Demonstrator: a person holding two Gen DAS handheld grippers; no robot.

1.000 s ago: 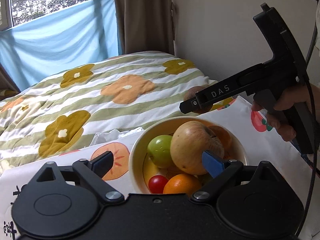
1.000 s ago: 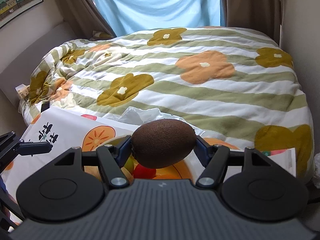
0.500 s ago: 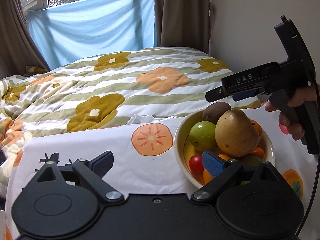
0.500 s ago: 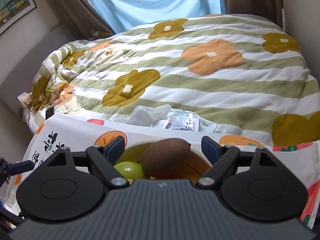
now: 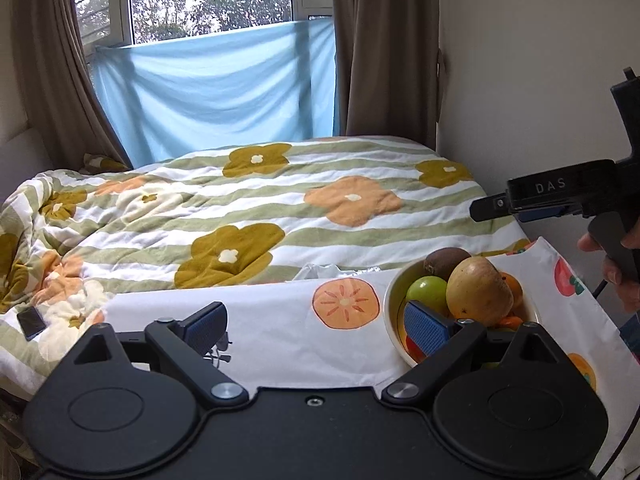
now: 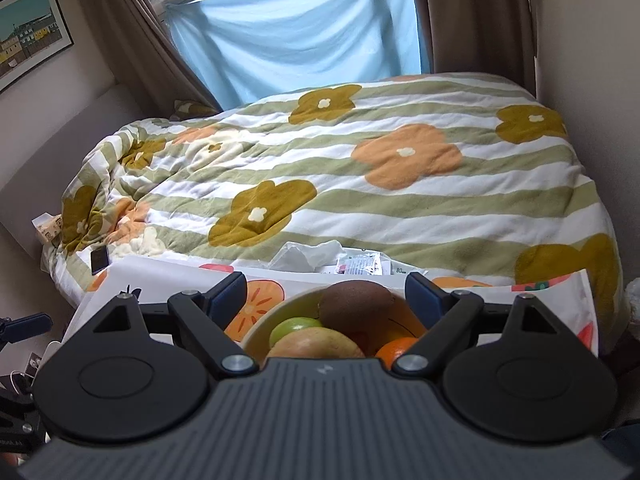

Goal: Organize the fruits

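Two grippers hang with their fingers spread and nothing between them. The right gripper [image 6: 326, 294] is released just above the bowl [image 6: 256, 330], its blue pads either side of the kiwi [image 6: 356, 306] without touching it. The left gripper [image 5: 316, 322] is also released, its right pad overlapping the bowl's [image 5: 394, 308] near-left rim in view, its left pad out over the printed cloth [image 5: 280, 320] left of the bowl.

The kiwi [image 5: 446, 262] lies at the back of the bowl on the pile. In front of it sit a green fruit [image 5: 426, 294] and a large yellow-brown pear-like fruit [image 5: 478, 296], touching each other, with an orange [image 5: 514, 290] at the bowl's right and a red fruit [image 5: 412, 346] low at its near side. The bowl rests on the surface under the cloth. Beyond the bowl lies the bed [image 5: 280, 208] with a flowered quilt, and a phone [image 5: 31, 322] lies on the quilt far left of the bowl.
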